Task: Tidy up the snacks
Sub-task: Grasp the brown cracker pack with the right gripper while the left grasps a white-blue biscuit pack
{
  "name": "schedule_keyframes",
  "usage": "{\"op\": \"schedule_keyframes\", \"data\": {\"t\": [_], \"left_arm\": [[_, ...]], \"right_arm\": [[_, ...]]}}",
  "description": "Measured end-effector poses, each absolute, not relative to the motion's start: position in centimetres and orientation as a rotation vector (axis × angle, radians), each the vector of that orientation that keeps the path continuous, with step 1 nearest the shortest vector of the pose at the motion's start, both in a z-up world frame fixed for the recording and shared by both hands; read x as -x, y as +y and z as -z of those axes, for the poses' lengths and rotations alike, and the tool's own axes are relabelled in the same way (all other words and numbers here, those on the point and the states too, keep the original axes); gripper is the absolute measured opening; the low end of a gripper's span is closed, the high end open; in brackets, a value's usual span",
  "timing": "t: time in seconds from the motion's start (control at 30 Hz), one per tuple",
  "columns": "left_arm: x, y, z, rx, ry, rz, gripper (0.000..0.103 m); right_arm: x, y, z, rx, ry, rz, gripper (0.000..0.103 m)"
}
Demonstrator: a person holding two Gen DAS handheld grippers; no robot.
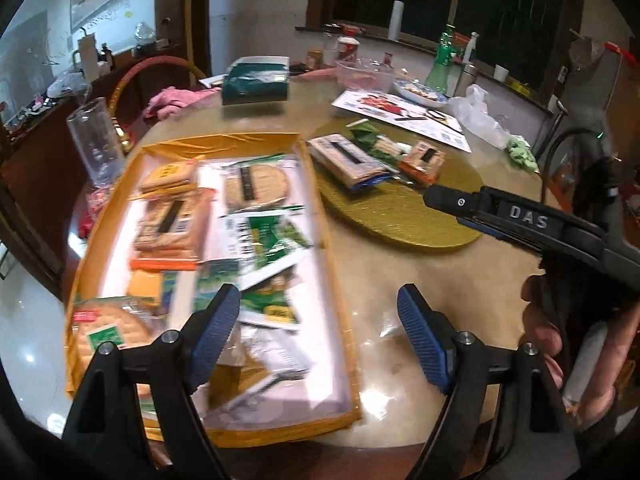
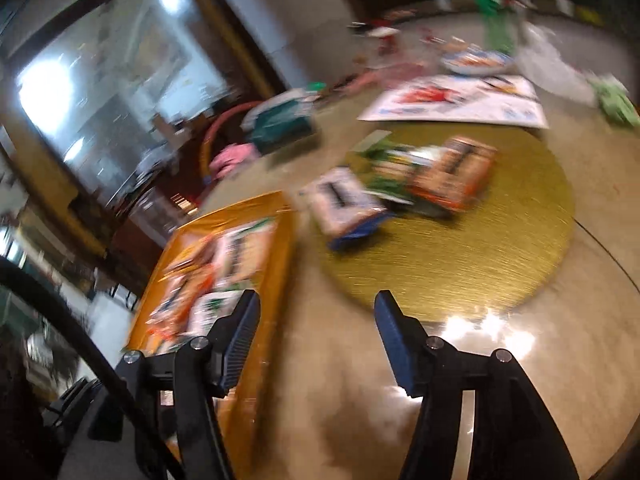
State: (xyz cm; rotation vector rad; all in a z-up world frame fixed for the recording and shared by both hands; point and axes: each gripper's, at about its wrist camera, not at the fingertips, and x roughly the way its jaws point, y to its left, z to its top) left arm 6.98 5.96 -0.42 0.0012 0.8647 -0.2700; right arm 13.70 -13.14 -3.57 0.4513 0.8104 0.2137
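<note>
On a glossy marble table [image 1: 400, 248] in a cluttered room, both the left gripper [image 1: 318, 312] and right gripper [image 2: 316, 312] hovered with jaws spread, empty, beside the yellow snack tray [image 1: 336, 280] and gold mat [image 2: 460, 260].

The room is lit by indoor lamps, and the windows [image 1: 500, 4] at the back are dark. White glare spots lie on the glossy bench [image 2: 500, 324] near its front edge. The right wrist view is strongly smeared by motion blur; the left wrist view is sharper, with soft snack packets [image 1: 256, 184]. Fisheye distortion bends both pictures, and their corners are black.
</note>
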Motion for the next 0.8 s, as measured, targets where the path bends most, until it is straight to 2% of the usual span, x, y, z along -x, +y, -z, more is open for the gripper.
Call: {"op": "schedule_keyframes", "data": {"t": [0.27,0.7,0.8], "left_arm": [[-7.6,4.3,-0.4,0.005,0.860,0.283,0.081],[-8.2,6.7,-0.4,0.040,0.852,0.235,0.082],[-8.3,6.7,-0.4,0.047,0.853,0.237,0.082]], "right_arm": [[-18.5,-19.9,6.1,-0.551,0.888,-0.065,0.060],[-30.0,-21.9,7.7,-0.510,0.984,0.207,0.060],[-31.1,-21.3,7.6,-0.465,0.975,0.244,0.064]]}}
